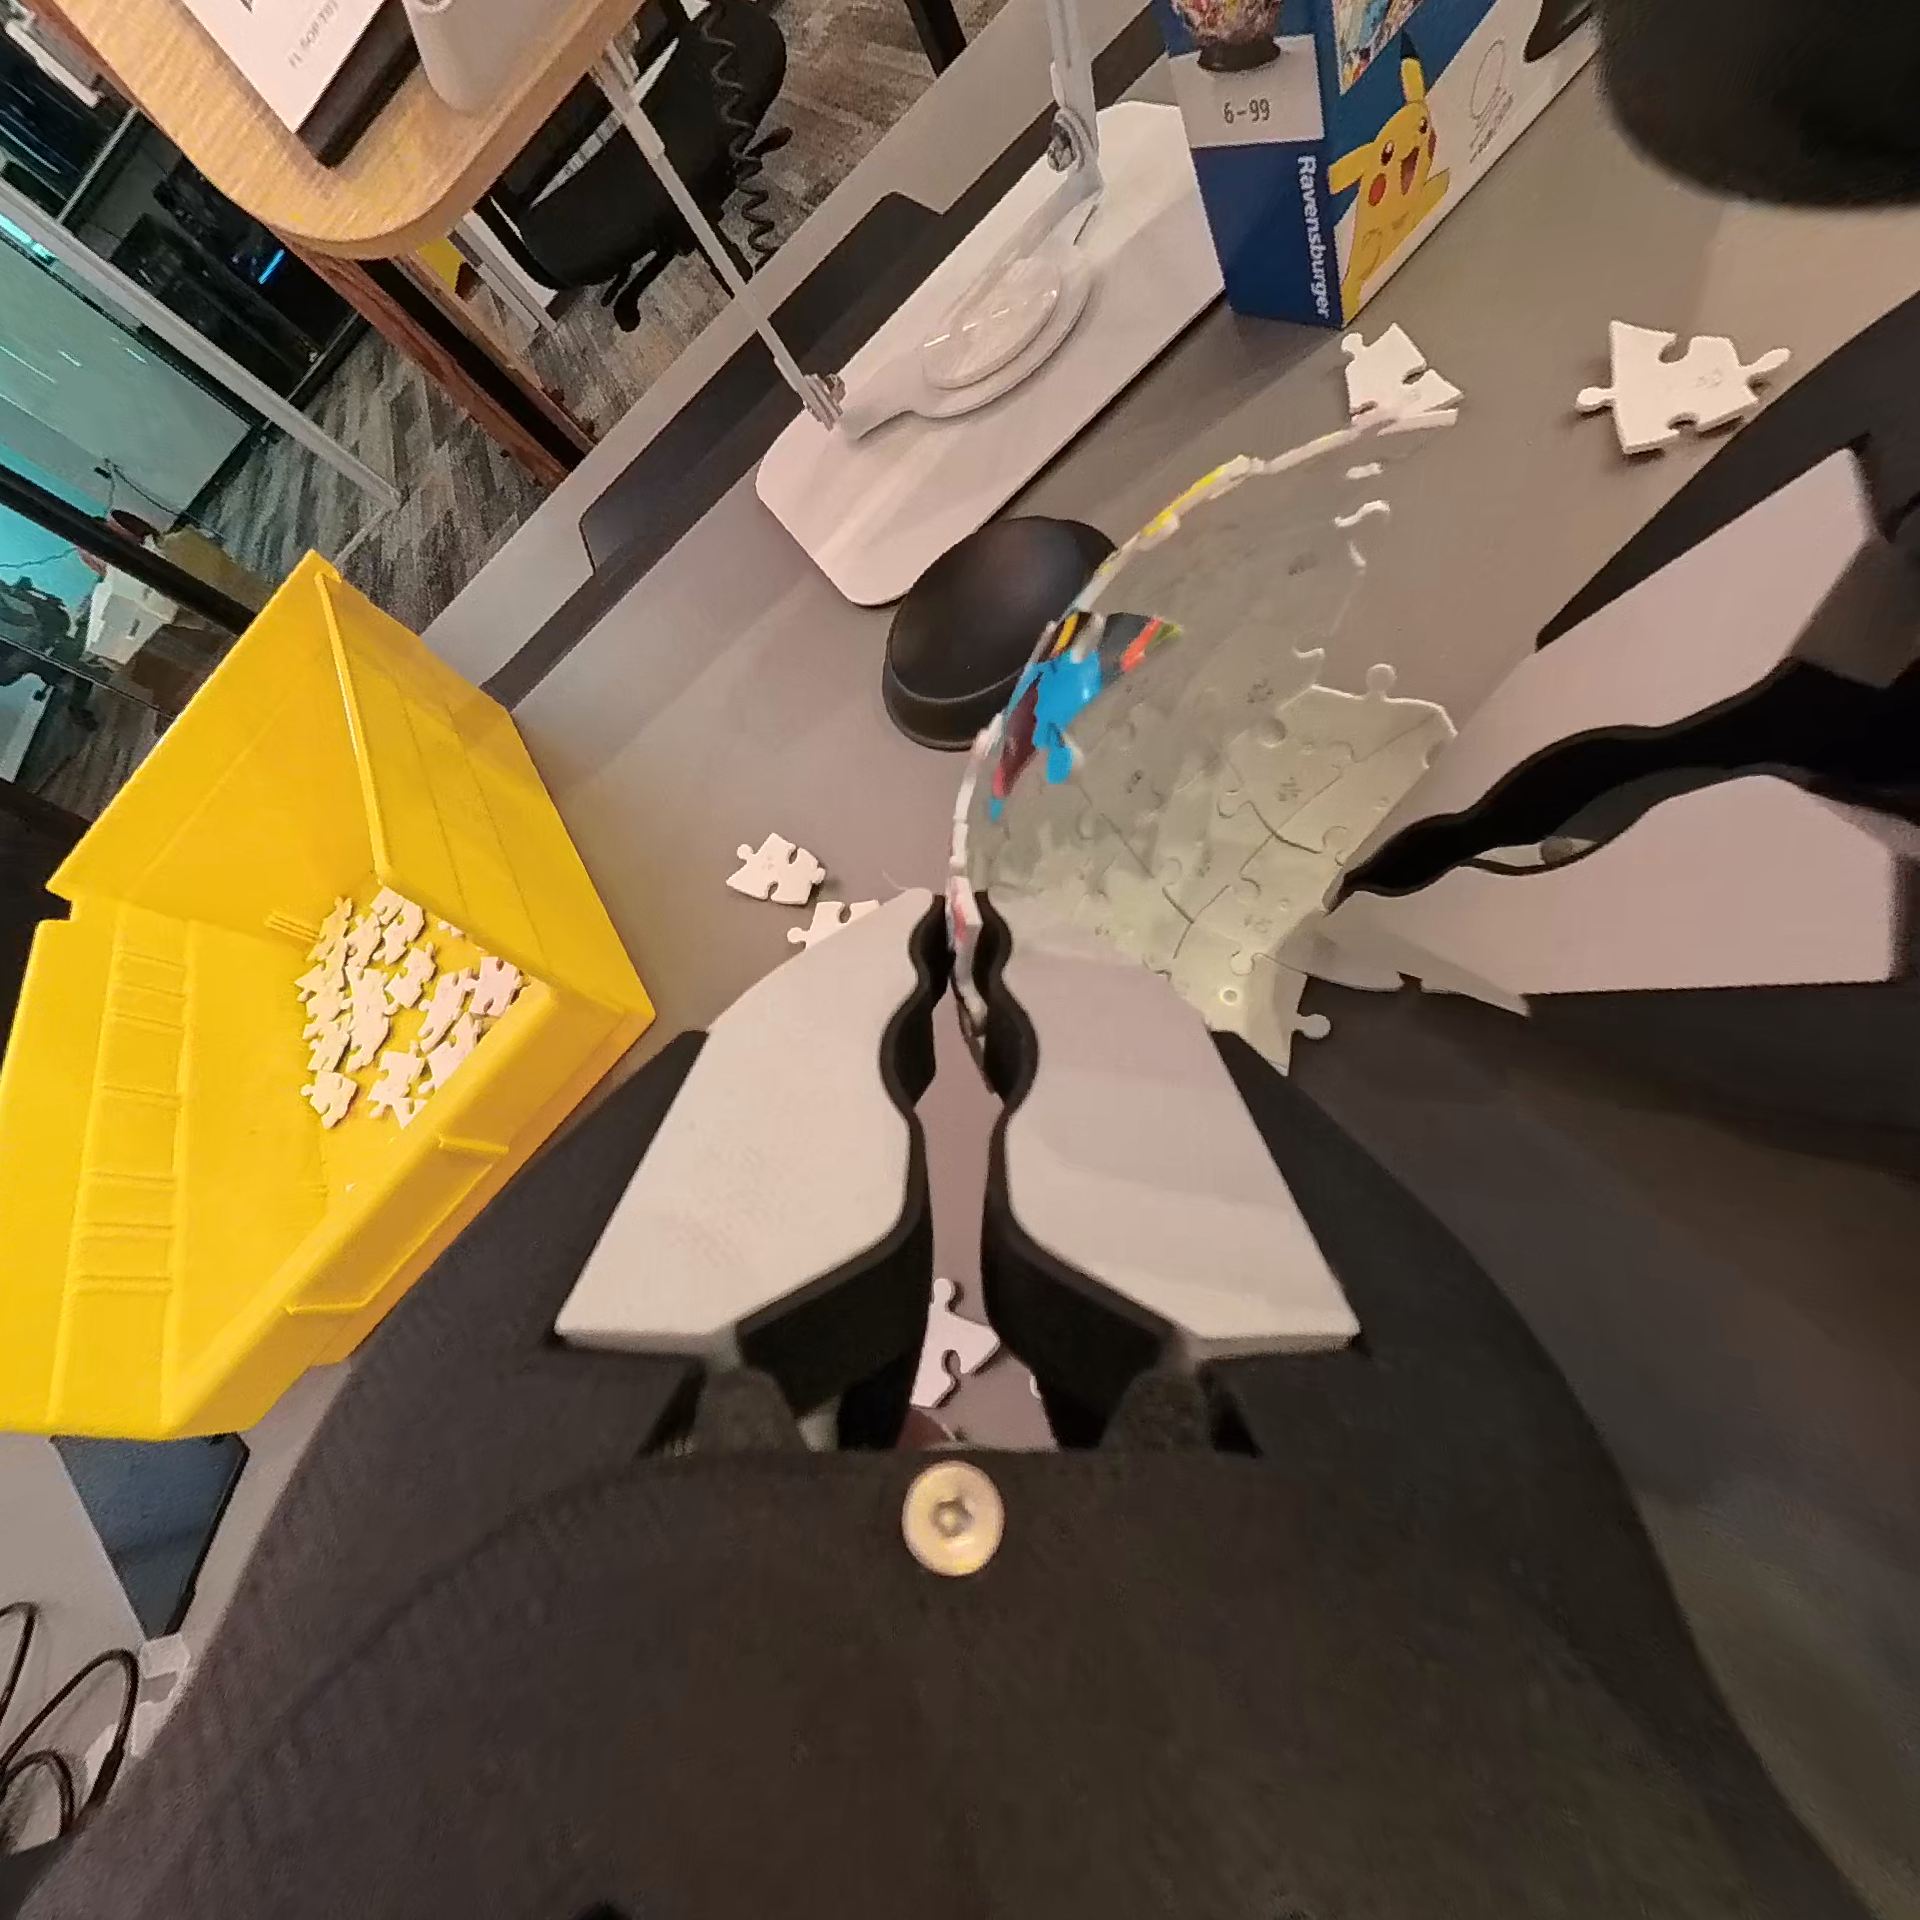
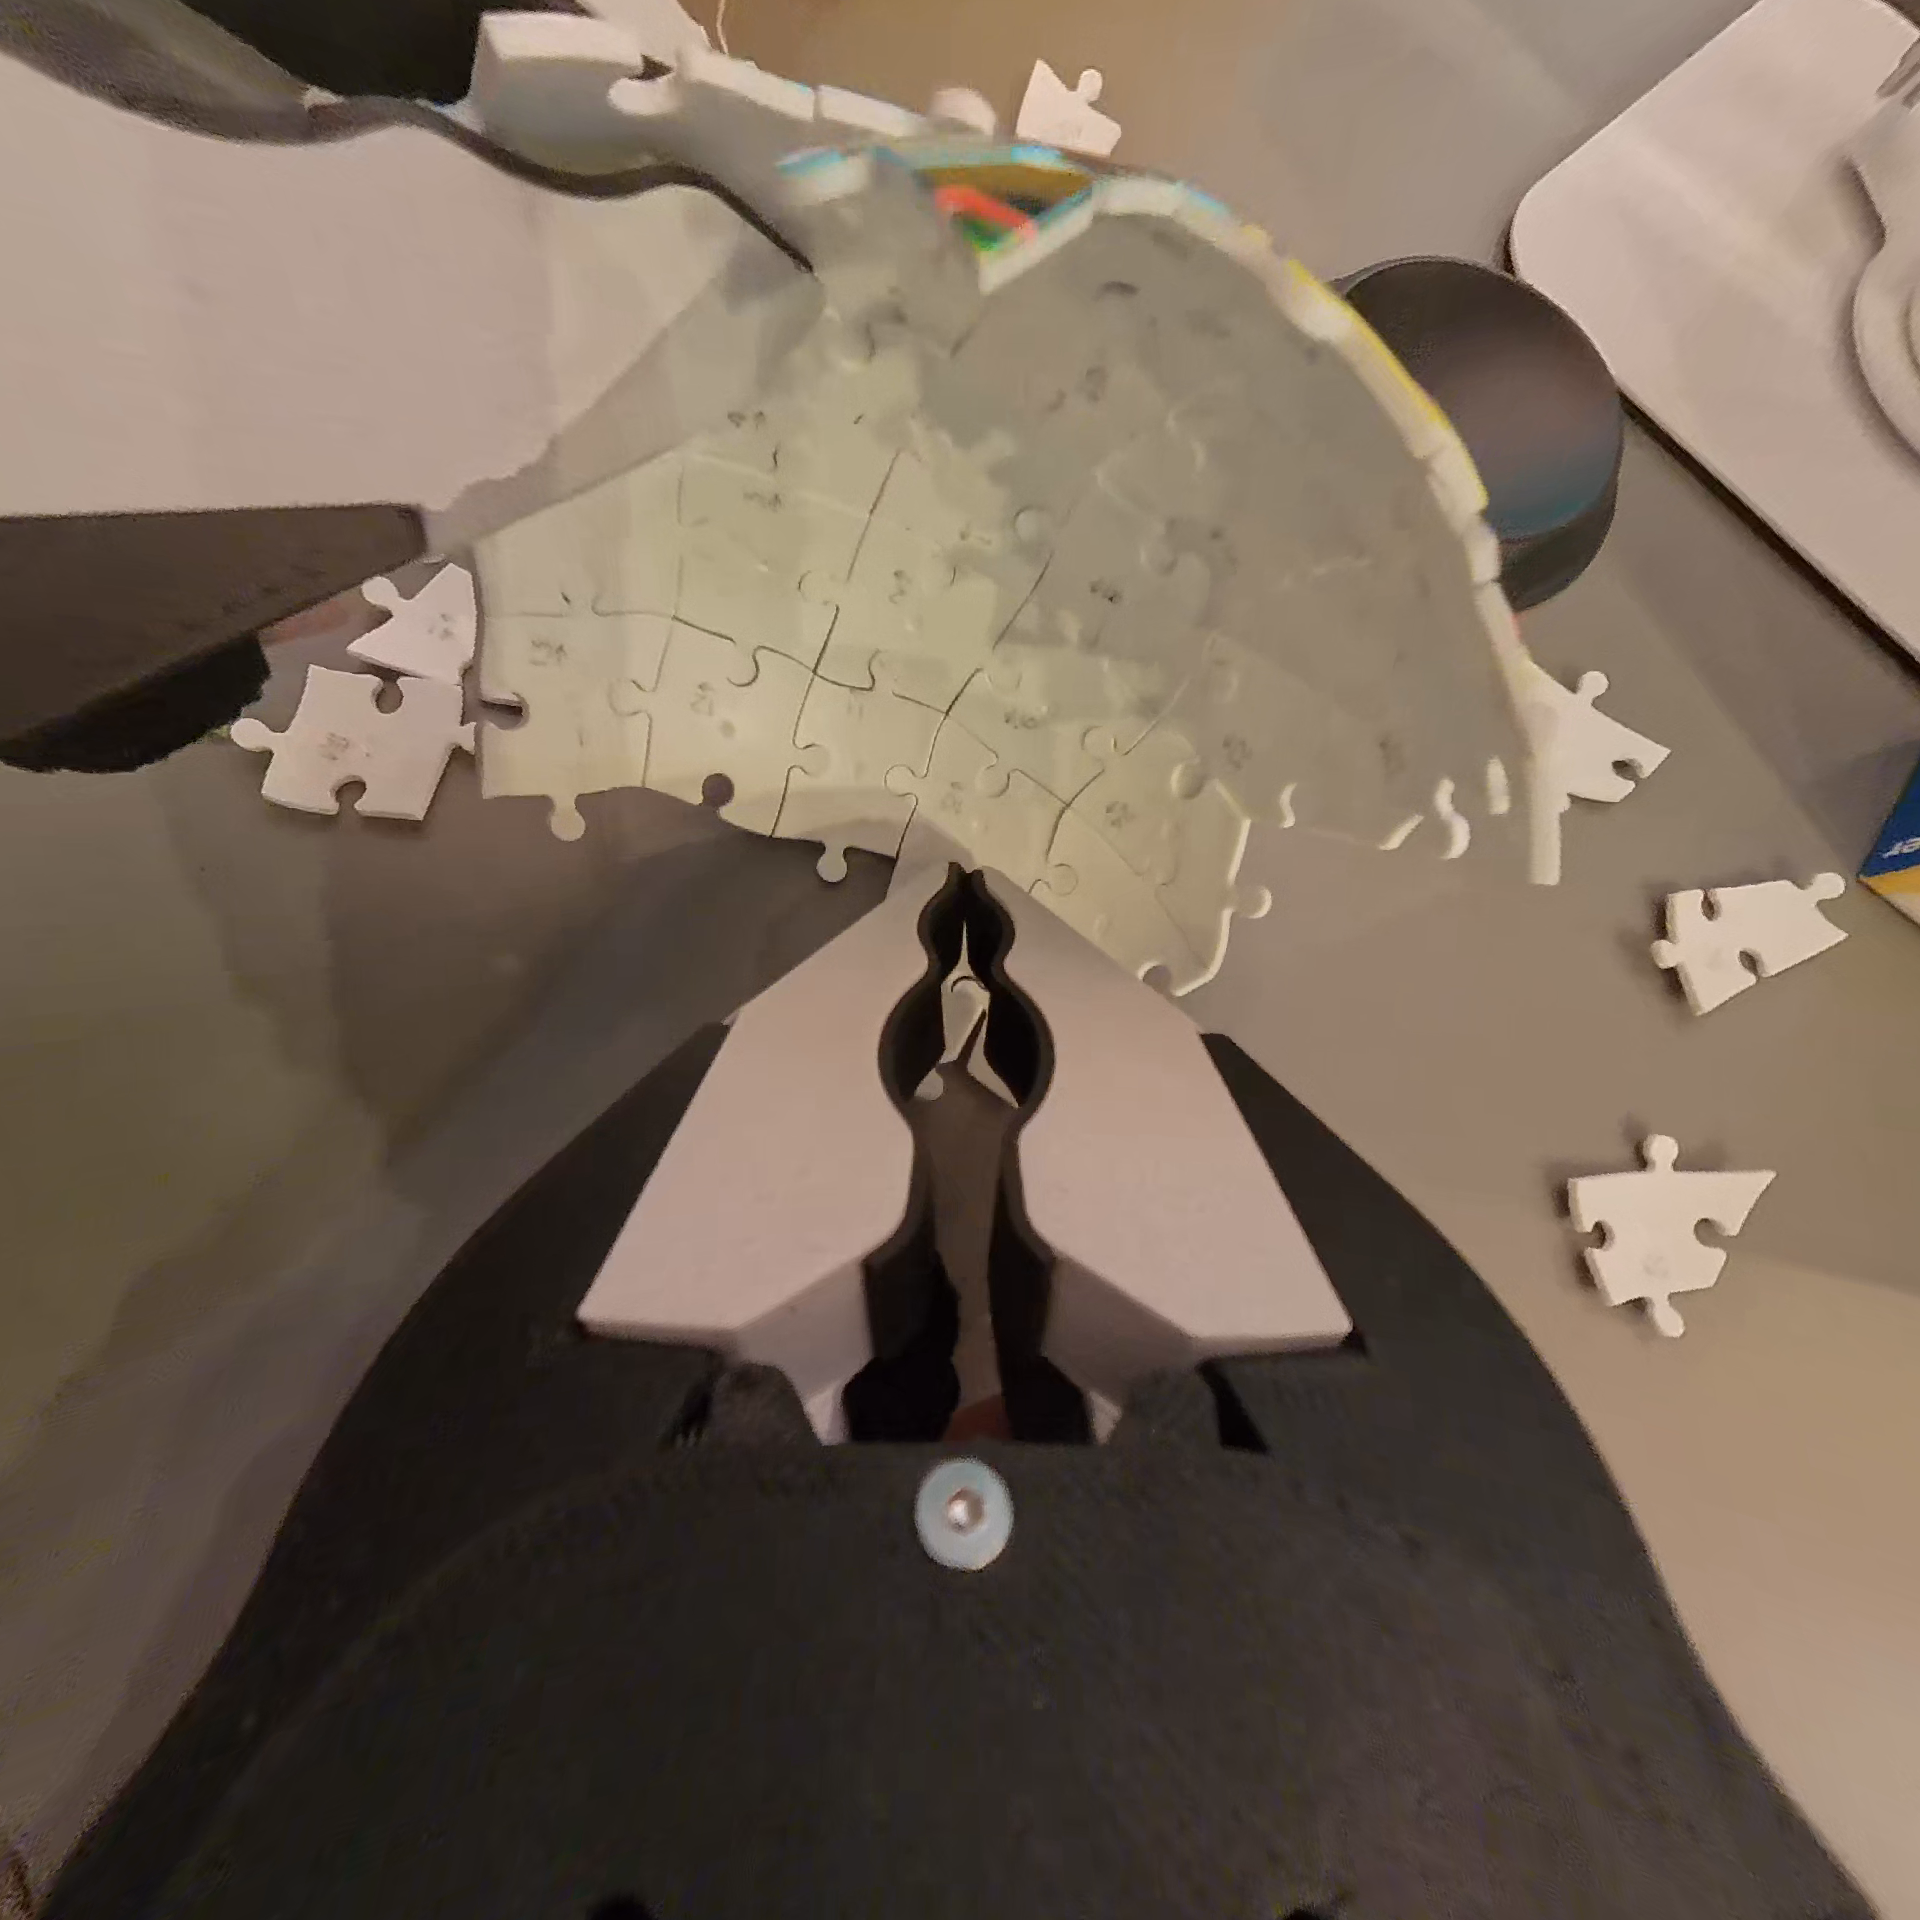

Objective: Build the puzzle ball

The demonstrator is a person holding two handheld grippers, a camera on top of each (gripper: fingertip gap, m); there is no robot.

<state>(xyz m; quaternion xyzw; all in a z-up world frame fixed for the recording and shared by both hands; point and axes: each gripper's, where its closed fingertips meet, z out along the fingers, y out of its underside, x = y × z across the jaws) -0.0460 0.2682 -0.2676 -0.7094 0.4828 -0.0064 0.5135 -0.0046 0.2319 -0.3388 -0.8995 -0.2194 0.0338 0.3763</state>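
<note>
Shell of joined puzzle pieces, the half-built puzzle ball (image 1: 1195,790), hangs above the grey table (image 1: 665,665), pale inner side showing. The left gripper (image 1: 966,935) pinches its rim at 6 o'clock; the right gripper (image 2: 966,883) pinches another edge. At 9 o'clock a yellow bin (image 1: 260,935) holds loose pieces (image 1: 400,1003).

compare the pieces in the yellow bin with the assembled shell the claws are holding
The pieces in the yellow bin lie loose in a jumbled heap; the assembled shell is interlocked into one curved dome. The bin pieces rest untouched; the shell is gripped at its edge by the left claw and right claw. Both show whitish backs.
</note>
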